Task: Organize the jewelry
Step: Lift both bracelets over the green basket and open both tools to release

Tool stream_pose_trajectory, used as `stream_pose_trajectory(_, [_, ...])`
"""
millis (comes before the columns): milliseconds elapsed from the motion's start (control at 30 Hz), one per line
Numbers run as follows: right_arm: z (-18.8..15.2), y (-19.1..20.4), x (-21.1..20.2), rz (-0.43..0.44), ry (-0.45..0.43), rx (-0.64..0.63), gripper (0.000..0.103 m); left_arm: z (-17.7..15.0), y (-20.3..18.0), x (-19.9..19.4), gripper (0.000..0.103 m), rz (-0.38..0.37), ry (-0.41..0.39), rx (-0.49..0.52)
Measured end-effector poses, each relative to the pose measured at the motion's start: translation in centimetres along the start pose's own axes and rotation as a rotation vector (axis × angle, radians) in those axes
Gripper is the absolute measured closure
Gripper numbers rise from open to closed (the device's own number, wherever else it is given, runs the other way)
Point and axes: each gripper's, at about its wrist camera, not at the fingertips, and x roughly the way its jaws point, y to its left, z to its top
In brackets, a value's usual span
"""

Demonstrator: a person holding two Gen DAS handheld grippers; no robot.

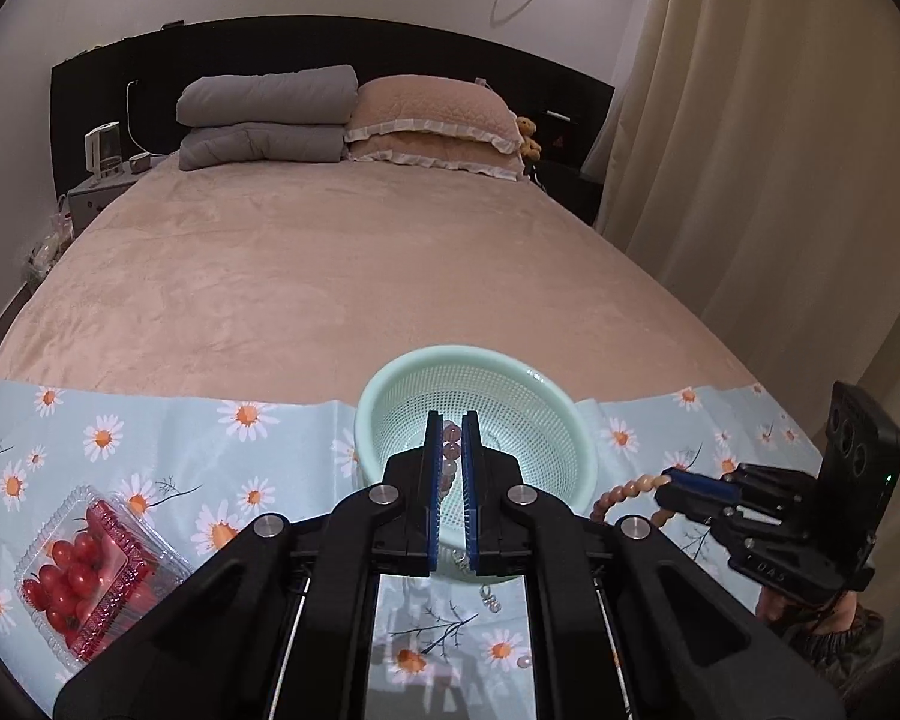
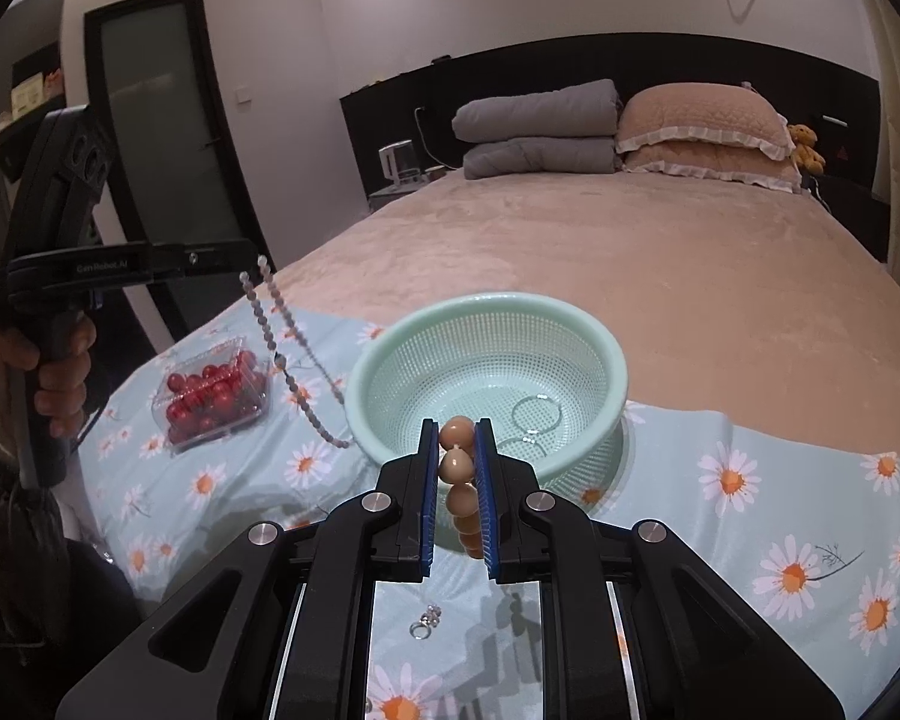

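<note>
The bed (image 1: pixel 306 276) carried folded grey quilts (image 1: pixel 264 117), stacked pillows (image 1: pixel 432 126) and a daisy-print cloth (image 2: pixel 750 516). On the cloth sat a mint basket (image 2: pixel 594 330), a tomato box (image 2: pixel 210 396) and a ring (image 2: pixel 420 630).

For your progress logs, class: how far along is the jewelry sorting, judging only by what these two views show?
Done: a thin bangle lies in the green basket. In hand: left gripper holds the pale bead necklace; right gripper holds the tan bead bracelet. Left: the small ring on the floral cloth.
</note>
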Motion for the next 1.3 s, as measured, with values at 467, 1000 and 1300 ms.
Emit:
stream_pose_trajectory(467, [1.3,-0.8,2.4,-0.025,-0.029,0.027,0.092,3.1,-2.5,1.0,0.097,-0.065,-0.094,0.024])
stream_pose_trajectory(1000, [1.3,0.4,5.1,-0.048,-0.015,0.05,0.091,-0.9,-0.8,5.7,0.097,0.016,0.088,0.046])
stream_pose_trajectory(1300, [0.5,0.1,5.9,-0.11,0.032,0.03,0.091,-2.4,0.0,6.0,0.097,0.043,0.123,0.052])
